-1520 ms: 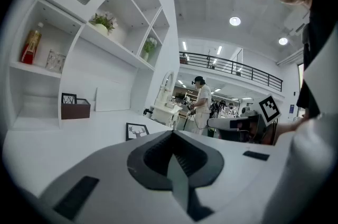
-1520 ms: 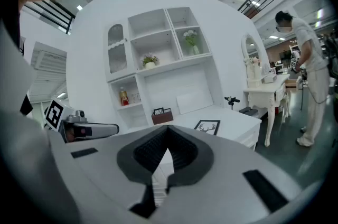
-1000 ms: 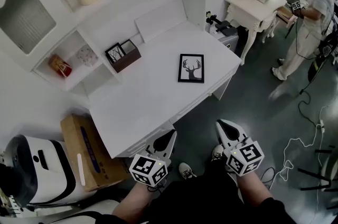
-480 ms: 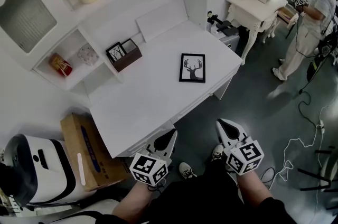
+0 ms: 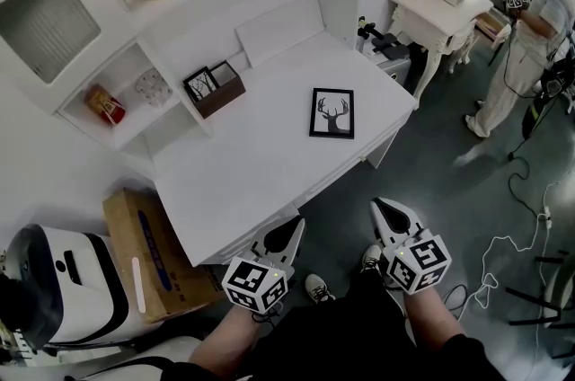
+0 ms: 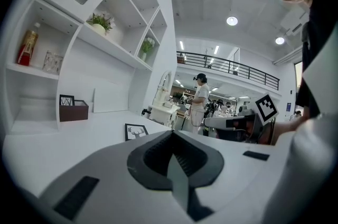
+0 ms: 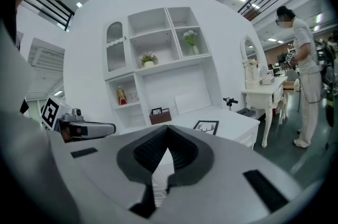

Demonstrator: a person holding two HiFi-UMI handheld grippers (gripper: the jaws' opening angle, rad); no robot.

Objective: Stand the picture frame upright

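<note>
Pic frame (image 5: 331, 112) flat on desk (image 5: 260, 163); both tools closed, empty.

A: Changes?
B: The head view drifted, so the picture frame (image 5: 331, 113) and tabletop (image 5: 260, 172) sit slightly further right.
A: Else?
B: Background person (image 5: 532, 47) nudged their marker cube (image 5: 515, 1) up.

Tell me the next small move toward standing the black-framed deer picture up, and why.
Probably reach the right gripper forward toward the black-framed deer picture, opening its jaws on the way. The picture lies flat on the white desk, toward that side; the right gripper and the left gripper are both shut, empty and short of the desk.
</note>
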